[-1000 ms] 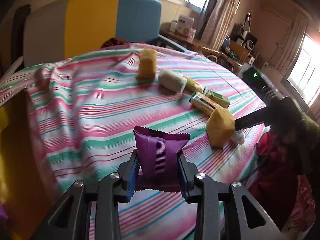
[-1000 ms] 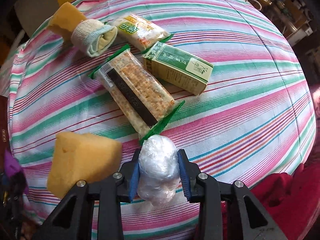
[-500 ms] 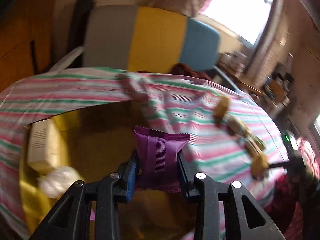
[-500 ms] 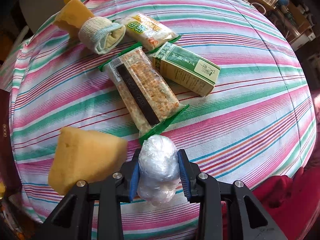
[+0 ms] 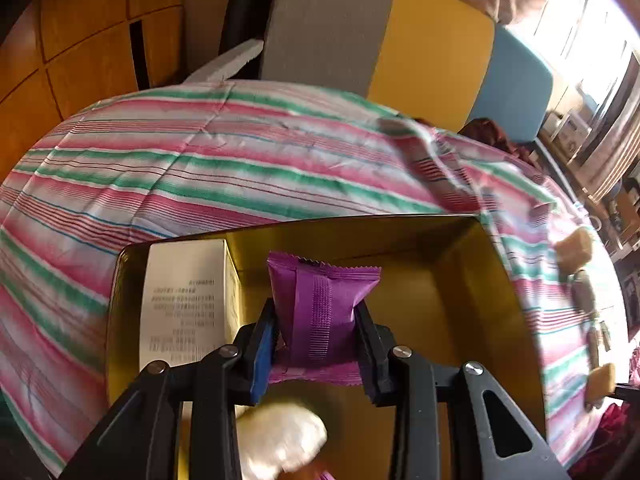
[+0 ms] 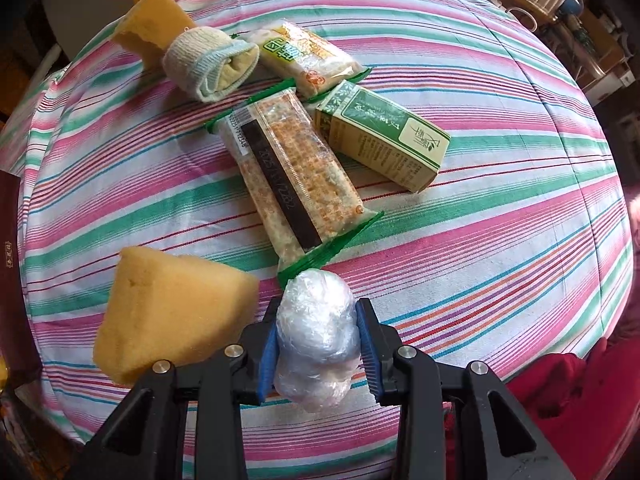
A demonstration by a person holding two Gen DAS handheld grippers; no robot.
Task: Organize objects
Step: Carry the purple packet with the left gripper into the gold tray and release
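a: left wrist view: left tongs [image 5: 316,330] grip the purple packet [image 5: 318,310] above the gold box [image 5: 508,304]; released here, it could tip onto the white carton [image 5: 184,300].
b: right tongs [image 6: 318,344] clamp the plastic-wrapped ball [image 6: 316,334] beside the sponge [image 6: 168,312]; slick wrap may slip.

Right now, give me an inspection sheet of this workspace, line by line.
Surface: striped tablecloth, wrinkled near the gold box.
Job's things: white carton in the gold box; two sponges, rolled cloth, two snack packs and green carton on the cloth.
Clutter: red fabric at the table edge.
Grippers: left gripper jaws shut on purple packet above the box; right gripper jaws shut on plastic-wrapped ball.
Cables: nothing seen.
Surroundings: multicoloured chair, bright window.
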